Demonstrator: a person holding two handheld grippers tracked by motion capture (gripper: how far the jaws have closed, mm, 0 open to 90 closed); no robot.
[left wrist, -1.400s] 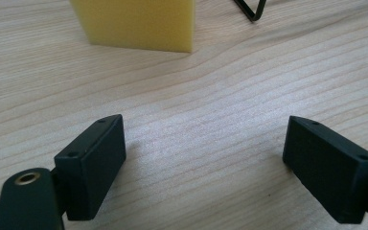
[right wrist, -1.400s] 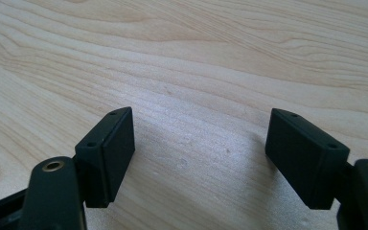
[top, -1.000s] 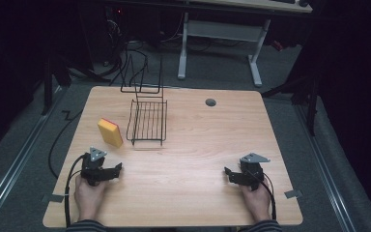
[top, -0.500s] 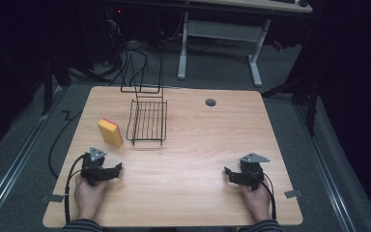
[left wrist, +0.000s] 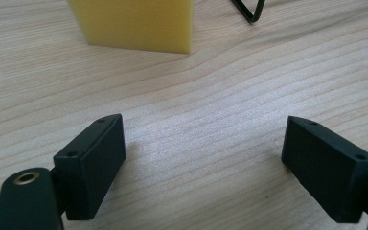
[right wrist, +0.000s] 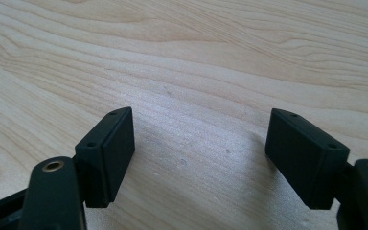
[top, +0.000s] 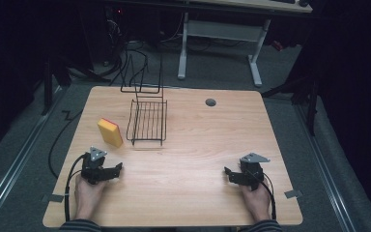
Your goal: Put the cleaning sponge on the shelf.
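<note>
At the table's near left, the left gripper (top: pixel 110 170) rests on the wooden table (top: pixel 198 145) in the person's left hand (top: pixel 88 193), its jaws spread wide with nothing between them. The left gripper view cuts off the top of the yellow sponge (left wrist: pixel 133 24) just ahead, and catches only one bent corner of the black wire rack (left wrist: pixel 249 12). From the high view the sponge (top: pixel 110 132) shows a thin red edge along its far end (hidden from the gripper camera) and lies just beside the rack (top: pixel 148 122), apart from it as far as I can tell. The rack's far end tilts up at the table's back edge, hard to make out against the dark floor. Bare wood runs across the middle, past a small grey grommet (top: pixel 210 102). At near right, the right gripper (top: pixel 231 175) sits in the right hand (top: pixel 256 200), jaws likewise wide apart over bare grain.
</note>
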